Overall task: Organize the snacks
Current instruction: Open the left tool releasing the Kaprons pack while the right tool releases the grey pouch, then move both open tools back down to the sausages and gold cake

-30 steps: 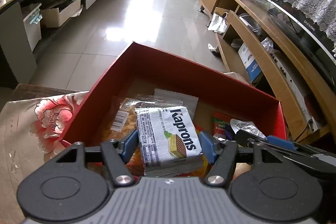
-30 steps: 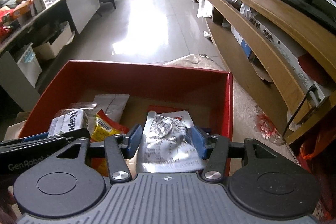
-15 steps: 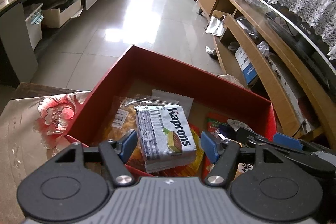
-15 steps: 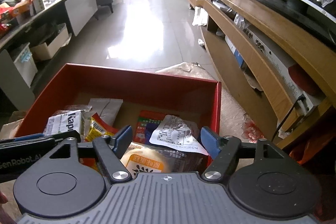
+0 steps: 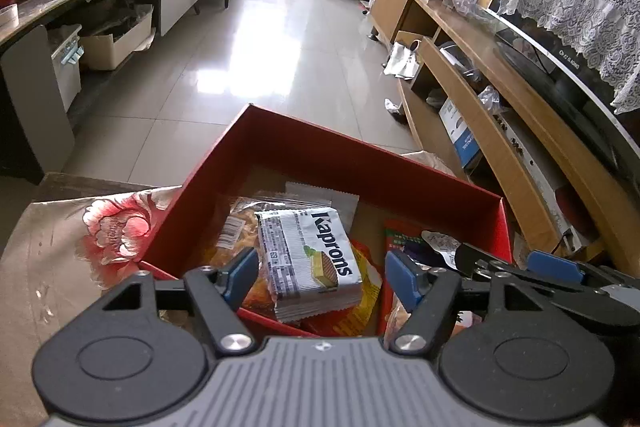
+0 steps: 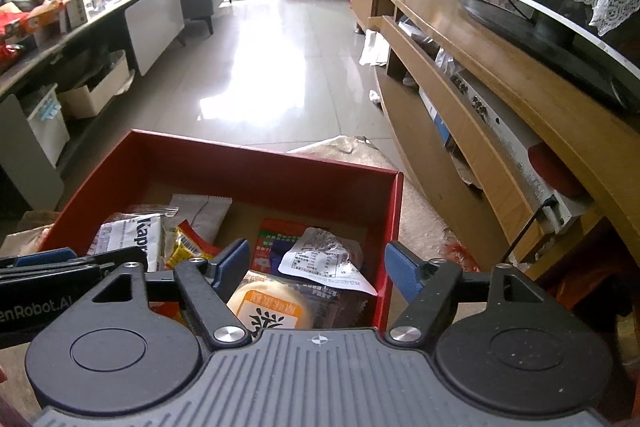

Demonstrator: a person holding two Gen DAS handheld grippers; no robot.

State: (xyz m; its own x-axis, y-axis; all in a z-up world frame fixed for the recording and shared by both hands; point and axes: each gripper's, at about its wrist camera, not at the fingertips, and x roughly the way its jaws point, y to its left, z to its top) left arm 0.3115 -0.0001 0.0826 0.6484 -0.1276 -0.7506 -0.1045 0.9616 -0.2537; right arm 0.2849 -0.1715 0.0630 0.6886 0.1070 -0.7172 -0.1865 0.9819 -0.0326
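Left tool [image 5: 318, 273] spread, blue pads either side of the Kaprons wafer pack [image 5: 308, 259] w/ daylight on both sides, so nothing pinched; jaws have just been opening and the pack sits between them but free, lying on top of the pile in the red box [image 5: 320, 155]. Right tool [image 6: 316, 267] also spread wide, jaws just been opening too, and the bun in clear wrap [image 6: 268, 307] plus the white-label packet [image 6: 324, 263] lie below and between the pads, not gripped. So both snacks look delivered, both in the box: wafers toward the left side over a clear bag of orange crisps [image 5: 240, 239], bun down at the near right corner by a red-and-blue packet [image 6: 280, 239]. Box sits on the desk w/ the flowered cloth [image 5: 116, 227]. Now the risks, as I read it. Wafer pack is perched high and slanted on slippery bags, near edge close to the box's near wall; a pad brushing it on the way out could tip it over the rim onto the cloth. The two tools are v. close, right one's arm showing just beside the left pad, so pulling back together could knock them. Bun is soft; dipping down again would squash it. White-label packet is light & loose, could drag out w/ a pad. Safest guess: lift straight up, one at a time.
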